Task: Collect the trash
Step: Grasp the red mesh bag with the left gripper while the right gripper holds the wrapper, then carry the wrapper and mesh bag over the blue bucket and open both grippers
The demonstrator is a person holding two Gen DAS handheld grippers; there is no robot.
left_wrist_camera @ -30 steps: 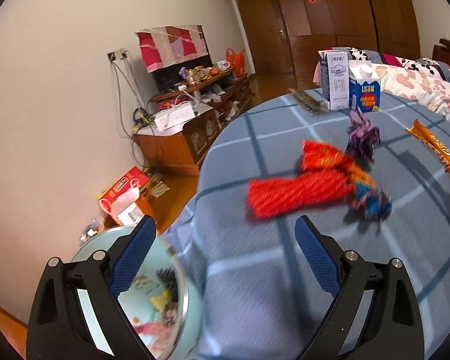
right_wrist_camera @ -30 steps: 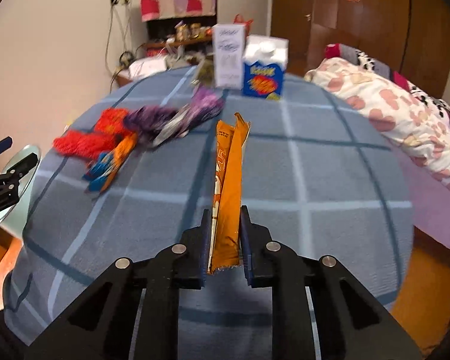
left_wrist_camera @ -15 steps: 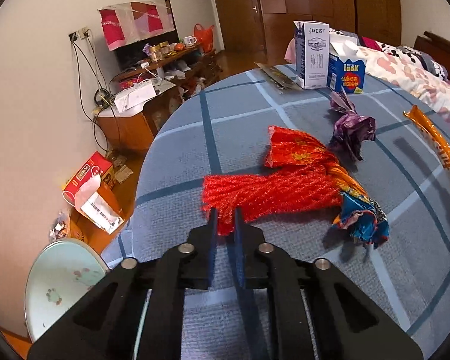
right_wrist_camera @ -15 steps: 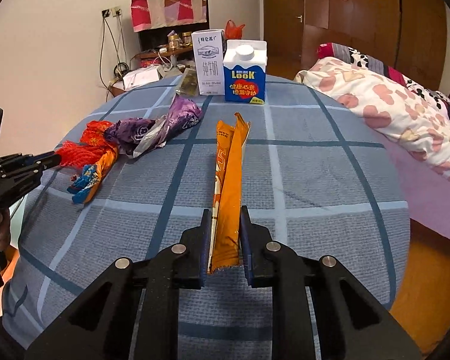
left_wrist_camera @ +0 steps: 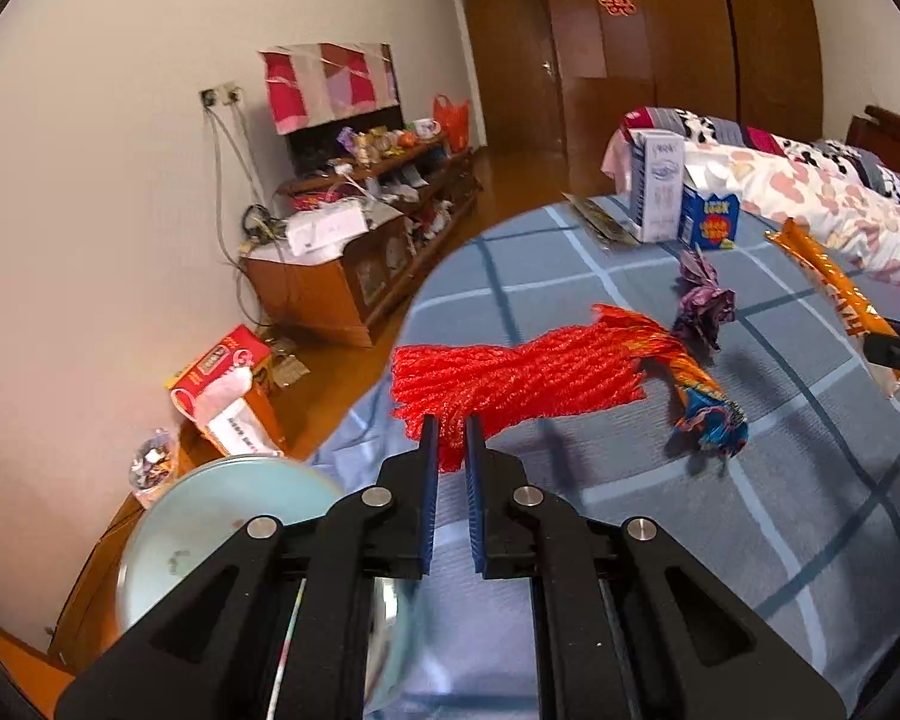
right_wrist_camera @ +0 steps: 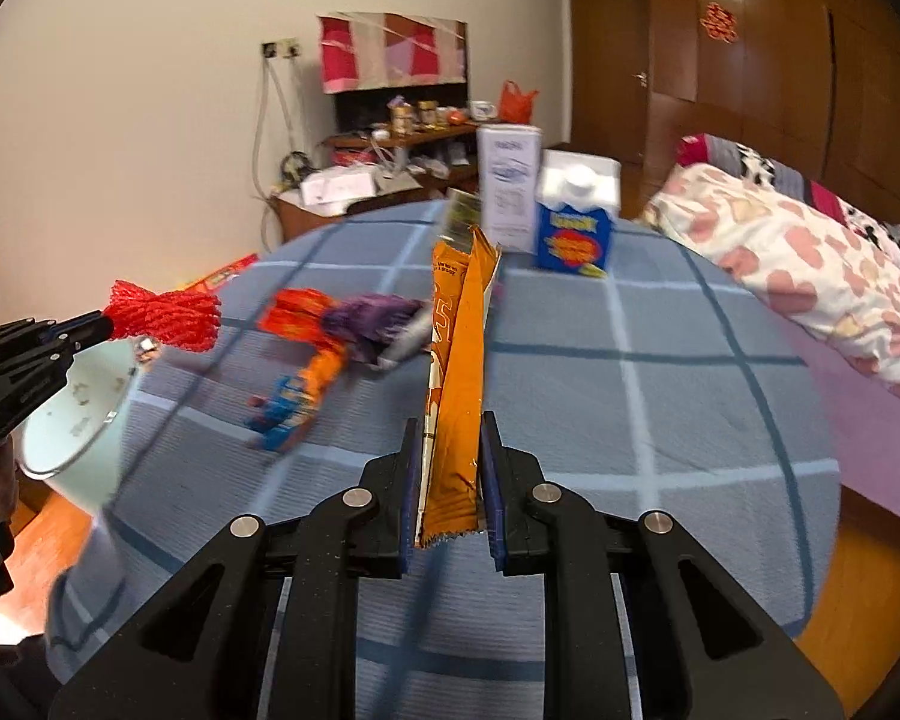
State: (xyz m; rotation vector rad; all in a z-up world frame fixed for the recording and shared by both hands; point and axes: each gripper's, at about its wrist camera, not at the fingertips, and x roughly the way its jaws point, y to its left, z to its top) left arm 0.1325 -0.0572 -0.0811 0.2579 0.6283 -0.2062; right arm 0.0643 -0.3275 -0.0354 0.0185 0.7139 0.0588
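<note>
hidden: right view motion-blurred, wrappers [right_wrist_camera: 324, 348] on table [right_wrist_camera: 660, 390] smeared; bin [left_wrist_camera: 210, 516] cut off behind left gripper | left gripper [left_wrist_camera: 450, 438]: clamped on red net [left_wrist_camera: 510, 378], lifted at table edge above bin | right gripper [right_wrist_camera: 450, 450]: pinching orange packet [right_wrist_camera: 459, 360], held over table

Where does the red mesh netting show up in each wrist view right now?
Left wrist view: red mesh netting at centre, its near end clamped in the left hand-held gripper.
Right wrist view: netting at the left edge, lifted above the table.
Shared landmark: blue carton at the table's far side.
</note>
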